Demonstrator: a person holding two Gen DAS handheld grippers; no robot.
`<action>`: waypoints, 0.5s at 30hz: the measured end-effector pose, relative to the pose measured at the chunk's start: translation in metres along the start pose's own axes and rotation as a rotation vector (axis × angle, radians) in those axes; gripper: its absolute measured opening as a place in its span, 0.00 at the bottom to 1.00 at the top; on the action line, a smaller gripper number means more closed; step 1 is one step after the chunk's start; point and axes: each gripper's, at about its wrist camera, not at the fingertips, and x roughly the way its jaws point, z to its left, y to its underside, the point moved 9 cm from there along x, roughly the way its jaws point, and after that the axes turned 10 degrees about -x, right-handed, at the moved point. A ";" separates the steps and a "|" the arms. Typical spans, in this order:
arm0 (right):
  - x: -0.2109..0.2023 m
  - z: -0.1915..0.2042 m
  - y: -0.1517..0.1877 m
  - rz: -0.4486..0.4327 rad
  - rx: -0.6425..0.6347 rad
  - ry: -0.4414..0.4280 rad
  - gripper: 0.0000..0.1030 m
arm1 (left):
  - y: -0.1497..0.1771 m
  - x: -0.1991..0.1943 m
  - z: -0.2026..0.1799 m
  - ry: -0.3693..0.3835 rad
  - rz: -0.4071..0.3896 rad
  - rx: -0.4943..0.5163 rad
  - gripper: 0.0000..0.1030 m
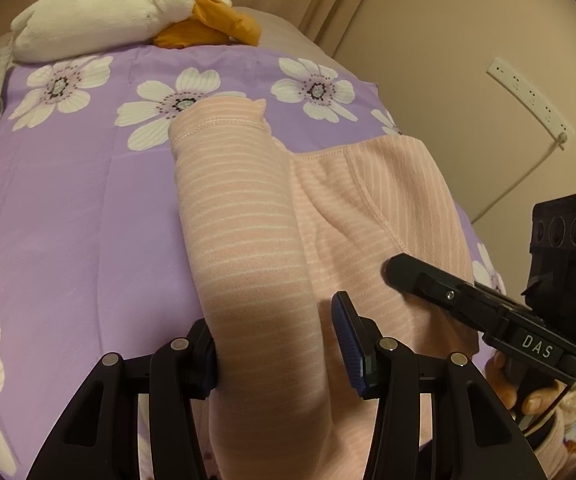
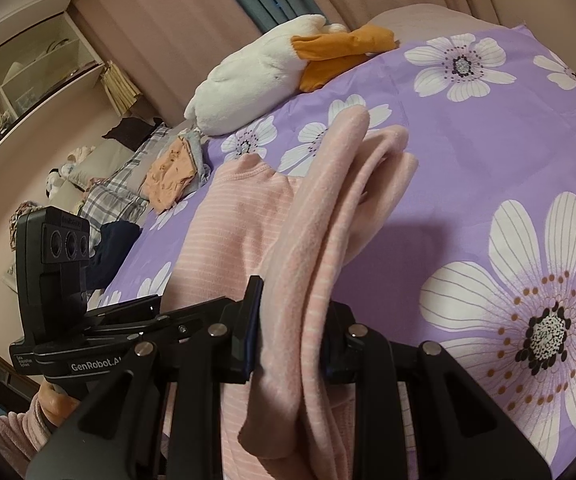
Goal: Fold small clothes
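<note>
A pink garment with thin white stripes point(image 1: 247, 208) lies on the purple flowered bedsheet point(image 1: 67, 208). One long fold of it rises toward the camera and runs between the fingers of my left gripper point(image 1: 273, 336), which are closed on that thick fold. In the right wrist view, several stacked layers of the same pink garment point(image 2: 328, 200) pass between the fingers of my right gripper point(image 2: 296, 304), which is shut on them. The right gripper point(image 1: 398, 270) shows at the right of the left wrist view, over the cloth. The left gripper point(image 2: 147, 306) appears at the left of the right wrist view.
A white plush toy with orange feet point(image 2: 255, 76) lies at the far end of the bed. Folded orange clothes point(image 2: 171, 176) and a plaid cloth point(image 2: 115, 188) sit at the left bed edge. A power strip point(image 1: 528, 96) hangs on the wall; shelves point(image 2: 27, 64) stand far left.
</note>
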 end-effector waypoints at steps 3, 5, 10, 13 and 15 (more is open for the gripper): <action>0.003 0.006 -0.001 0.006 -0.009 -0.010 0.24 | 0.003 -0.005 0.005 -0.008 0.003 -0.007 0.47; 0.004 0.010 -0.001 0.009 -0.013 -0.016 0.24 | 0.003 -0.009 0.009 -0.014 -0.003 -0.014 0.47; 0.011 0.024 -0.003 0.019 -0.035 -0.031 0.24 | 0.003 -0.018 0.018 -0.018 -0.018 -0.042 0.47; 0.015 0.032 -0.004 0.027 -0.050 -0.038 0.24 | 0.001 -0.023 0.024 -0.019 -0.026 -0.055 0.47; 0.018 0.036 -0.005 0.033 -0.058 -0.041 0.24 | 0.000 -0.024 0.027 -0.022 -0.030 -0.059 0.47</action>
